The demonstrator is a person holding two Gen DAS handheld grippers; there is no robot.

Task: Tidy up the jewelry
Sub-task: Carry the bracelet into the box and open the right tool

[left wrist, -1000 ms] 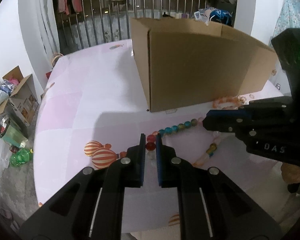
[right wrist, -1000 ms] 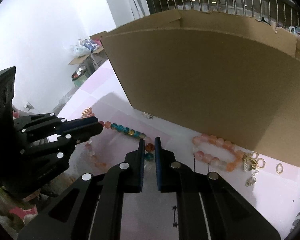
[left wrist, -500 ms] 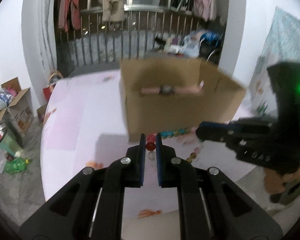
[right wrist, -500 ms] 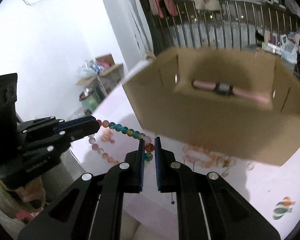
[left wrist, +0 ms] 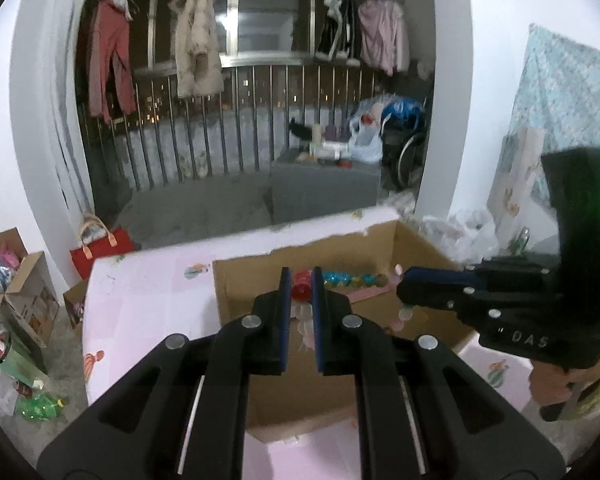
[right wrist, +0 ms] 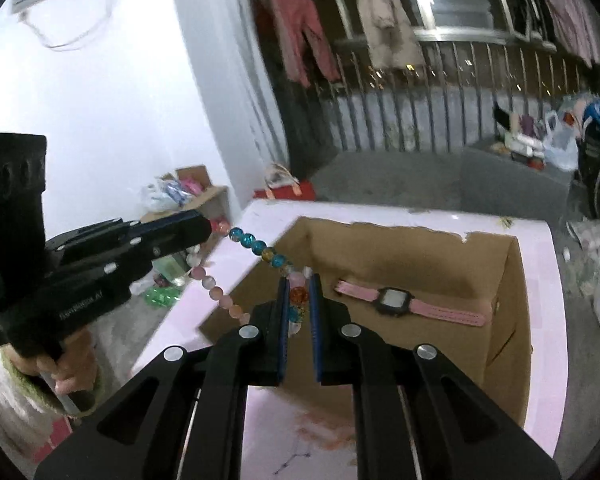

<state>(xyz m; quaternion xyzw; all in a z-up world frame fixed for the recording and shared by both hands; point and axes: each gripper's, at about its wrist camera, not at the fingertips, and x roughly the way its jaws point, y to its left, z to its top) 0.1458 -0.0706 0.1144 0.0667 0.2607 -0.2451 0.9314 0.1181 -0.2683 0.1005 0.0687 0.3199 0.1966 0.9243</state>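
Observation:
A colourful bead necklace point(right wrist: 256, 246) hangs stretched between my two grippers, above the open cardboard box point(right wrist: 512, 300). My left gripper point(left wrist: 301, 280) is shut on a red bead of the necklace point(left wrist: 348, 279). My right gripper point(right wrist: 299, 294) is shut on an orange bead at the necklace's other end. In the left wrist view the right gripper point(left wrist: 404, 290) is at the right over the box point(left wrist: 236, 300). In the right wrist view the left gripper point(right wrist: 204, 232) is at the left. A pink-strapped watch point(right wrist: 404, 302) lies inside the box.
The box stands on a pink table point(left wrist: 140, 292) with balloon prints. Smaller cardboard boxes point(left wrist: 16, 280), a red bag point(left wrist: 100, 248) and bottles are on the floor at the left. A railing with hanging clothes point(left wrist: 196, 60) is behind.
Both grippers rose from the table with the necklace and now hold it over the open box. The box interior and watch came into view from above.

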